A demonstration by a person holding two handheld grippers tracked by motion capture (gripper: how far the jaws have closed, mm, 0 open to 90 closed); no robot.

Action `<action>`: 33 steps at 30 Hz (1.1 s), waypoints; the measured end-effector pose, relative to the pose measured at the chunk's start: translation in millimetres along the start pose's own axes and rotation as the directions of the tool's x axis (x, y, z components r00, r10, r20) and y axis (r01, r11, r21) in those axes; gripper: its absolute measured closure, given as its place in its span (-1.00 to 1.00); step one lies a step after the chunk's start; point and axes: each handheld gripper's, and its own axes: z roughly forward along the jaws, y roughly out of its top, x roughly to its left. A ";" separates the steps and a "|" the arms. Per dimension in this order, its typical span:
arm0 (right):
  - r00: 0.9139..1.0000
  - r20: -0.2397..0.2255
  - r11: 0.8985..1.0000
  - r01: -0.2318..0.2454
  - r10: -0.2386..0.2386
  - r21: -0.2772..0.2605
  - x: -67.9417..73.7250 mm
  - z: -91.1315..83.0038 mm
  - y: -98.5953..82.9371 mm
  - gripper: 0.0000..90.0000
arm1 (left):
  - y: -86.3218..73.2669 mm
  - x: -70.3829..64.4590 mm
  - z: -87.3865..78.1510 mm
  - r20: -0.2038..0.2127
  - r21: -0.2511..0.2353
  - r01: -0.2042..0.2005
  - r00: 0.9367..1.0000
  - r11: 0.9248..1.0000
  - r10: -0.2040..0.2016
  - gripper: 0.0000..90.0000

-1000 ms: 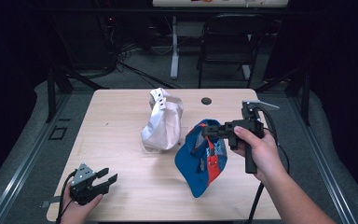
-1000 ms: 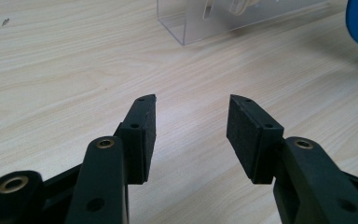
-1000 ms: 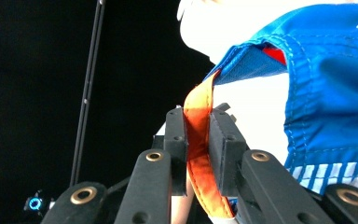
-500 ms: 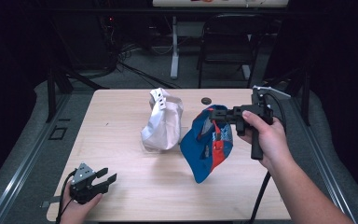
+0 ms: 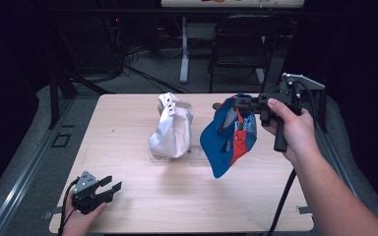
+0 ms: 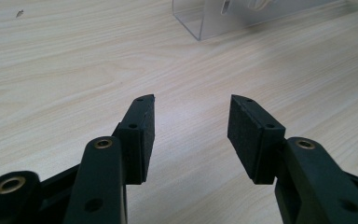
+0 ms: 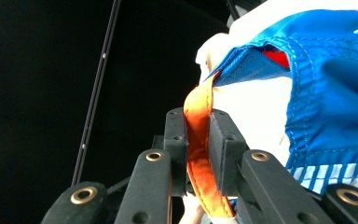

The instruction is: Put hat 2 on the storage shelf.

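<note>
On the pale wood-grain worktop [image 5: 142,196], a crumpled white fabric cap [image 5: 171,129] sits propped up near the centre, resting on a clear plastic stand [image 6: 214,21] whose corner shows at twelve o'clock in the left gripper view. The right tongs [image 5: 237,103] are raised above the worktop toward three o'clock of centre, held by the right hand [image 5: 291,129], and from them hangs a blue fabric cap with red and white panels [image 5: 229,137], clear of the worktop, brim pointing down toward six o'clock. In the right gripper view these right tongs [image 7: 198,140] are clamped together on the cap's orange strap [image 7: 199,154], which runs up to the blue crown [image 7: 326,79]. The left tongs [image 5: 109,186] rest low at the seven o'clock corner of the worktop, gripped by the left hand [image 5: 78,219]; their jaws stand apart with bare wood between them [image 6: 191,135].
</note>
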 end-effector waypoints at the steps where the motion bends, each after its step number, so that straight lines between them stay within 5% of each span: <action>1: 1.000 0.001 1.000 -0.008 0.008 -0.021 1.1 -1.6 3.8 0.74 | 0.0 0.0 0.2 -0.001 0.001 -0.002 1.000 1.000 0.002 0.15; 18: 0.999 0.040 0.992 -0.030 0.035 -0.124 3.1 -8.2 35.9 0.74 | 0.3 -0.9 1.2 0.002 0.020 -0.008 1.000 1.000 0.008 0.14; 33: 0.994 0.081 0.982 -0.063 0.078 -0.179 -4.4 17.6 52.8 0.74 | 0.7 -0.5 2.2 0.008 0.020 -0.012 1.000 1.000 0.012 0.15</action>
